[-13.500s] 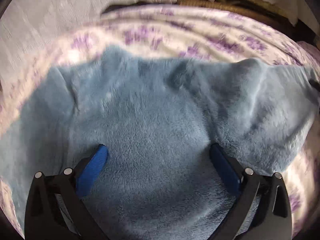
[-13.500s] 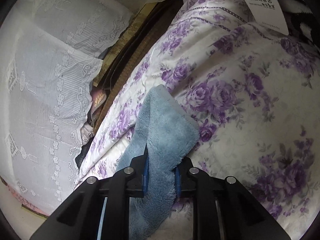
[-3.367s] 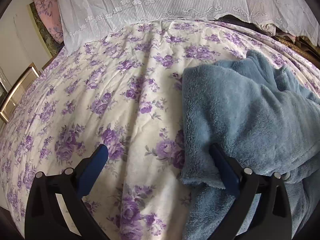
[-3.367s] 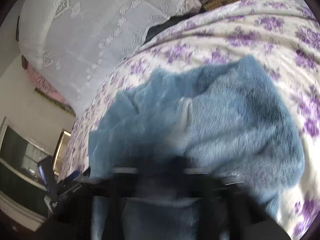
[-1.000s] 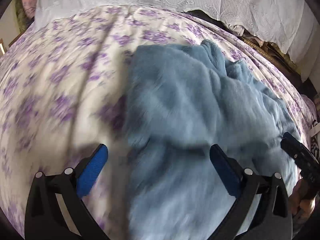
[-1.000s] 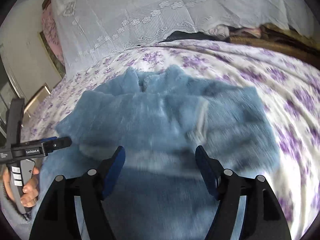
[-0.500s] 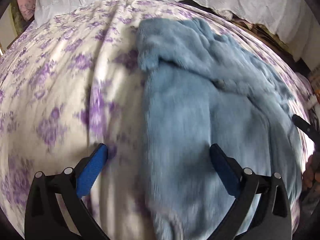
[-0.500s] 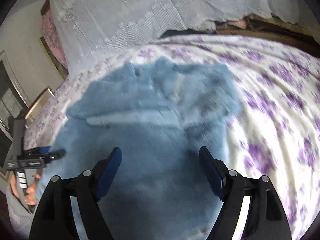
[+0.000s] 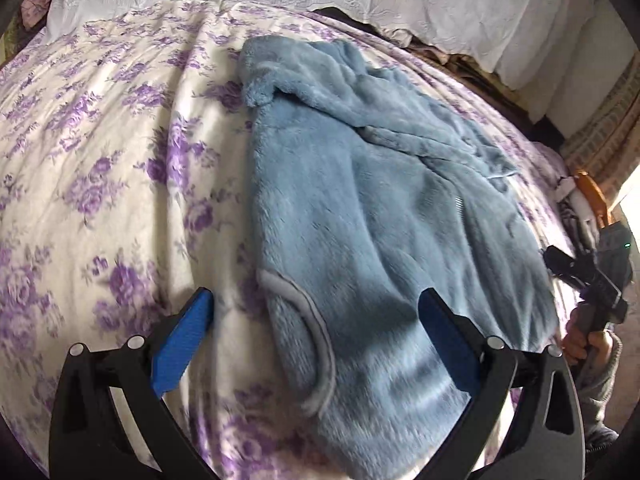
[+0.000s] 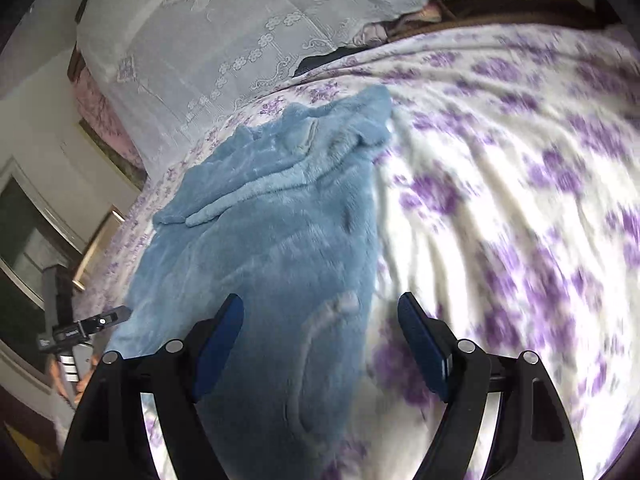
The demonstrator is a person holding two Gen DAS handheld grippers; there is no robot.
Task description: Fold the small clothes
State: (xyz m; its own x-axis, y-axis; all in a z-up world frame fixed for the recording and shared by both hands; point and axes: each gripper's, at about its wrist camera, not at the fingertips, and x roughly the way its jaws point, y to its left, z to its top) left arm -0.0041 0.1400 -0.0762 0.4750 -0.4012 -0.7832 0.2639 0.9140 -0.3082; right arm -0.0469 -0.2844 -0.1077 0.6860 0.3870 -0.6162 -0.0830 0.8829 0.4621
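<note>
Both grippers agape over fleece garment (image 9: 372,216); zipper only in left view.

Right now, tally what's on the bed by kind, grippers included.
Blue fleece garment: 1, lying on the bedspread
Floral bedspread: 1
White lace cover at the head of the bed: 1
Grippers: 2, the left gripper and the right gripper, both with jaws open and holding nothing
Total: 5
</note>
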